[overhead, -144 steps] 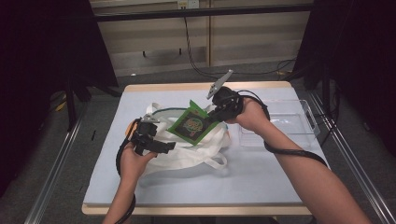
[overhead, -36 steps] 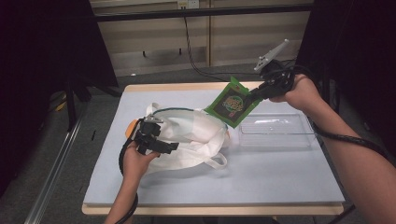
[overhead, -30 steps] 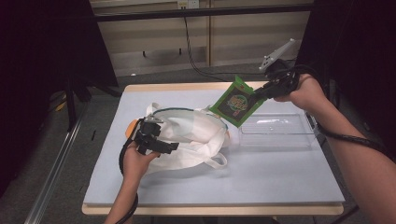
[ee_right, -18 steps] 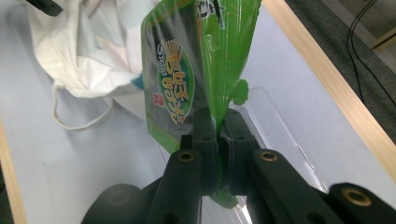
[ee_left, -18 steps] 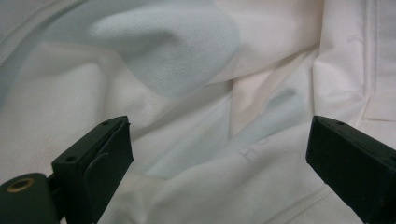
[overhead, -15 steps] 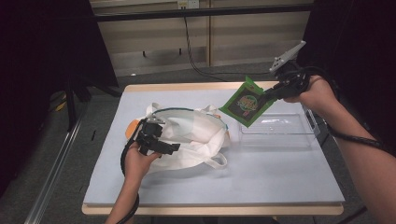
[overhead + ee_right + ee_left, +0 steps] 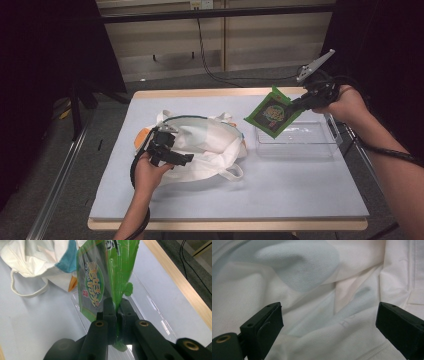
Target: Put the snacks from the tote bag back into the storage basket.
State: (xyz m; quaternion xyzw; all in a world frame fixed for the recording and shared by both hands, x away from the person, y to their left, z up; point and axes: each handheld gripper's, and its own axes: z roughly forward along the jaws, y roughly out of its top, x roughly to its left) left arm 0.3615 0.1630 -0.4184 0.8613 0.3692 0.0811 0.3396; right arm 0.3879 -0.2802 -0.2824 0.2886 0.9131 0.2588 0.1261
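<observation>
So the right gripper (image 7: 294, 103) is pinching the edge of a green snack packet (image 7: 270, 112); its fingers (image 7: 110, 311) are squeezed tight on the crimped edge, and the packet is hanging in the air over the near-left end of a clear plastic tray (image 7: 320, 148) sitting on the counter (image 7: 280, 185), not touching it as far as I can tell. The left gripper (image 7: 175, 156) is resting on a white cloth bag (image 7: 210, 145) lying well left of the tray; its fingers (image 7: 265, 326) are standing wide apart over the fabric, gripping nothing.
</observation>
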